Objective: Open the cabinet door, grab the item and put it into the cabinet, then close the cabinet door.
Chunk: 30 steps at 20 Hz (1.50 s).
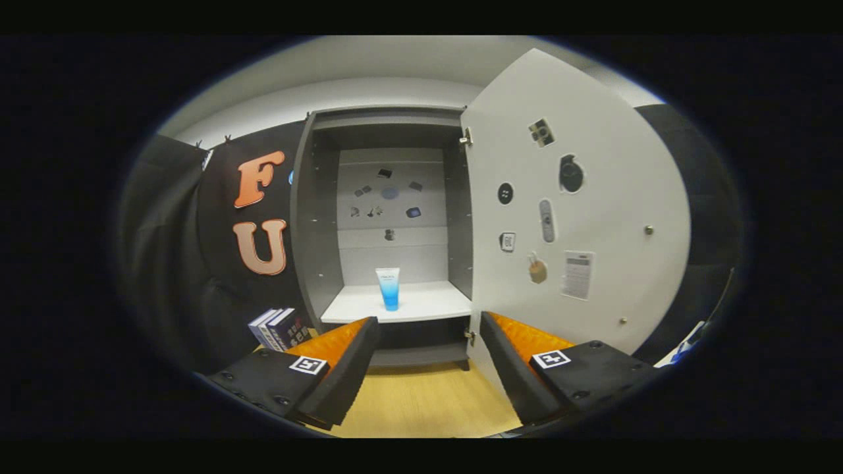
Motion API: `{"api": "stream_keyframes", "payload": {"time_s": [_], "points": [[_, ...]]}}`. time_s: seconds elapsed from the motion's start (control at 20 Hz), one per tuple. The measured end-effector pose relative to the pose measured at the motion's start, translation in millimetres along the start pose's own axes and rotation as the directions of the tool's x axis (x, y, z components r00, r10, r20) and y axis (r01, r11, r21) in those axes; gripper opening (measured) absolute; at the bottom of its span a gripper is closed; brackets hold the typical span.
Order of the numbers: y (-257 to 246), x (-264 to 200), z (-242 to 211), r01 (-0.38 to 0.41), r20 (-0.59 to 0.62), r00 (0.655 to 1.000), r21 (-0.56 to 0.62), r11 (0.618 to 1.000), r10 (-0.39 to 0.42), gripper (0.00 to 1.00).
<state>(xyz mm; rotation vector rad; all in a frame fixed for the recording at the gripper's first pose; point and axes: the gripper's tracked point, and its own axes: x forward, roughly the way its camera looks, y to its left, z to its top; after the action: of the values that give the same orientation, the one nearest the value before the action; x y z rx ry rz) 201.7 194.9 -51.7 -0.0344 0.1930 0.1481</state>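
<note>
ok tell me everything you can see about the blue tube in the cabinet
The tube is a small squeeze tube, plastic by its look, white at the wide top and shading to bright blue at the narrower bottom, where it seems to rest on its cap. It stands upright and alone on the white shelf inside the open cabinet, toward the shelf's front and a little left of centre. Only the shelf touches it. Its print is too small to read. The claw is open and well short of it, holding nothing.
</note>
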Motion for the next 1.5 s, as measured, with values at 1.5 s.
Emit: {"api": "stream_keyframes", "payload": {"time_s": [1.5], "points": [[-247.3,-25.5,-30.0,0.222,-0.010,0.975,0.004,0.975,-0.222,0.97]]}}
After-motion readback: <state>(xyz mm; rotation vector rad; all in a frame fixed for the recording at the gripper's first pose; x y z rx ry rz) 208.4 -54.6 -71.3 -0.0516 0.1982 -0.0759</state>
